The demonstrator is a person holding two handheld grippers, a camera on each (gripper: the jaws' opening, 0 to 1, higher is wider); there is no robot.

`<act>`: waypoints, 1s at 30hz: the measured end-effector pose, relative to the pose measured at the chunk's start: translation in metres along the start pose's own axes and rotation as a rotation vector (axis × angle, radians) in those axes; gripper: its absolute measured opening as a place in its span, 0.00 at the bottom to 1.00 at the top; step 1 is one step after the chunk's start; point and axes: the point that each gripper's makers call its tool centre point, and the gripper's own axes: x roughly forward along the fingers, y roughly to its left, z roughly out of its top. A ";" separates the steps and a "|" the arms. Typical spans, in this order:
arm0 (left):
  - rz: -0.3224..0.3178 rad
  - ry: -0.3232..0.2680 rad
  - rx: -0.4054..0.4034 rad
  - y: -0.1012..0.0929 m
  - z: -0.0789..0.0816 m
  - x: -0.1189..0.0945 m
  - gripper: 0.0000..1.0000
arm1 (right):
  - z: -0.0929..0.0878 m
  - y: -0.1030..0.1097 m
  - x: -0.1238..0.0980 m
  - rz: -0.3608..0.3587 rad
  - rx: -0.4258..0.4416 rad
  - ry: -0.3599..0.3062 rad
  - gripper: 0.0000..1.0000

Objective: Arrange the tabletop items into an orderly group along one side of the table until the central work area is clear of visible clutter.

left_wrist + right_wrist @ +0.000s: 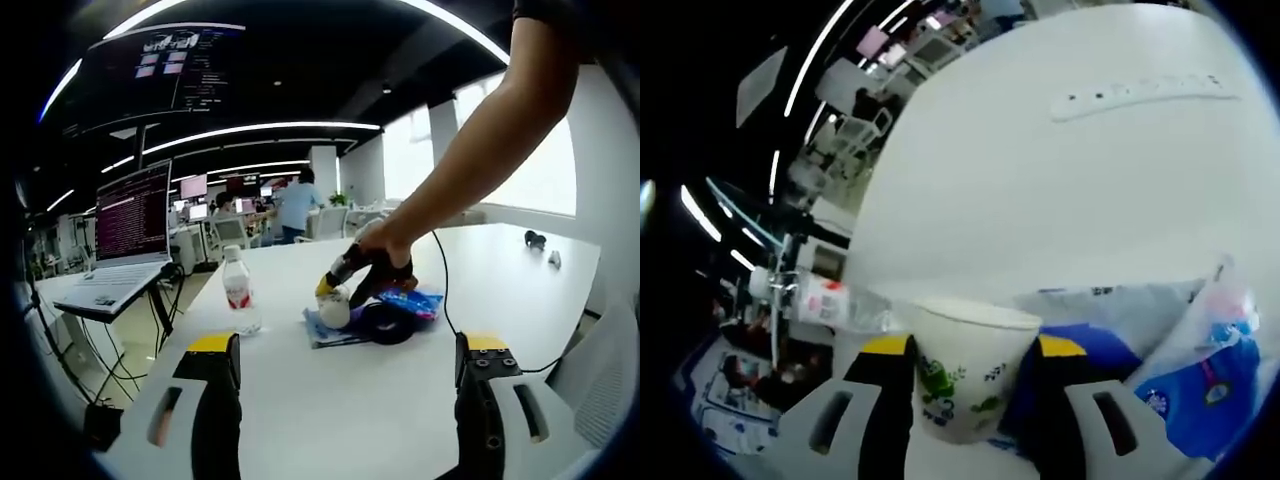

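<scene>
A paper cup [968, 368] is clamped between the right gripper [968, 392] fingers above a small pile on the white table [500, 280].

In the left gripper view, the left gripper [347, 385] hangs over bare table near the edge, its two fingers well apart and holding nothing. Ahead, a person's hand [385, 240] brings the right gripper down on the one cup, beside a dark round object [385, 325] and a blue plastic packet [412, 300] lying on flat blue-grey sheets [325, 335]. One clear water bottle [238, 292] stands upright just left of the pile. A laptop [125, 235] sits on a stand beyond the table's edge. What the cup contains cannot be told. In the right gripper view, one white power strip [1140, 95] lies well apart on open table.
</scene>
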 end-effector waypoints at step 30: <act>-0.011 -0.007 0.011 -0.003 0.001 -0.001 0.92 | 0.019 0.037 -0.033 0.129 -0.175 -0.110 0.39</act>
